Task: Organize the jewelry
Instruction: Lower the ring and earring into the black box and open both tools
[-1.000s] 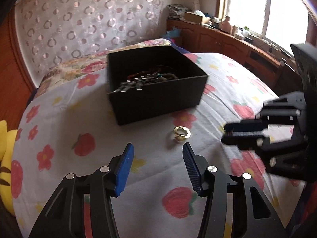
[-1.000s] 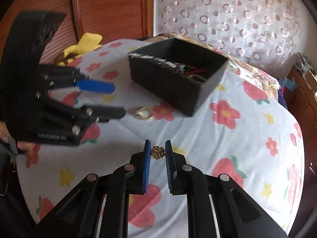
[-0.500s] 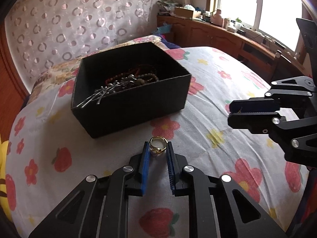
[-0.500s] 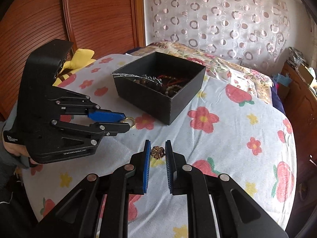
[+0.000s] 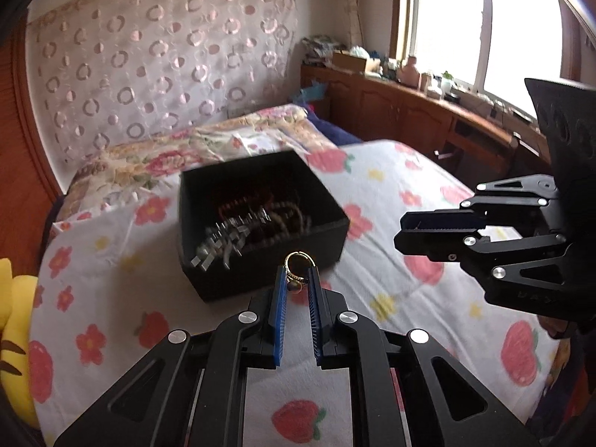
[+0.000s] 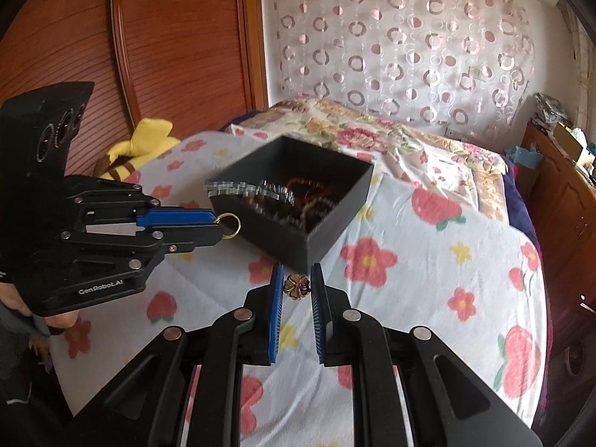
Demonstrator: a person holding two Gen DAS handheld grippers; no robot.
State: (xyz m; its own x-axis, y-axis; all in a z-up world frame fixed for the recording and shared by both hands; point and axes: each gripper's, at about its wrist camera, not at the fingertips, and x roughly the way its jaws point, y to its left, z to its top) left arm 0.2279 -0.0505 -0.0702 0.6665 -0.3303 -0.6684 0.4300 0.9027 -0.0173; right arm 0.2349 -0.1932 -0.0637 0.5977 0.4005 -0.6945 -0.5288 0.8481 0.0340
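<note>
My left gripper [image 5: 297, 283] is clenched on a gold ring with a small dark stone [image 5: 296, 273], pinched between its blue-padded fingertips [image 5: 280, 287] and held in the air in front of the near wall of the open black rectangular box [image 5: 268, 272]. From the left wrist view I see the ring's band standing above the fingertips, with the stone low between the pads. The right wrist view shows the same ring [image 6: 228, 225] side-on, protruding past the tips of the left gripper [image 6: 216, 225], just beside the box's near left corner [image 6: 238, 219] and clear of the bedding.

My right gripper [image 6: 296, 287] grasps a small bronze flower-shaped ornament [image 6: 296, 287] between its blue pads [image 6: 277, 290], raised above the white floral bedsheet [image 6: 428, 260]. The left wrist view shows that gripper [image 5: 404, 232] only from the side, fingers close together; the ornament cannot be made out there.

The box sits on the sheet and holds a tangle of beaded strands and pale metal pieces [image 5: 238, 231]; both views blur its contents. Only the right wrist view shows the yellow striped plush toy [image 6: 145, 145] against the wooden headboard [image 6: 167, 37]. Only the left wrist view shows the window [image 5: 484, 29] and the cluttered wooden cabinet [image 5: 409, 111] beneath it.
</note>
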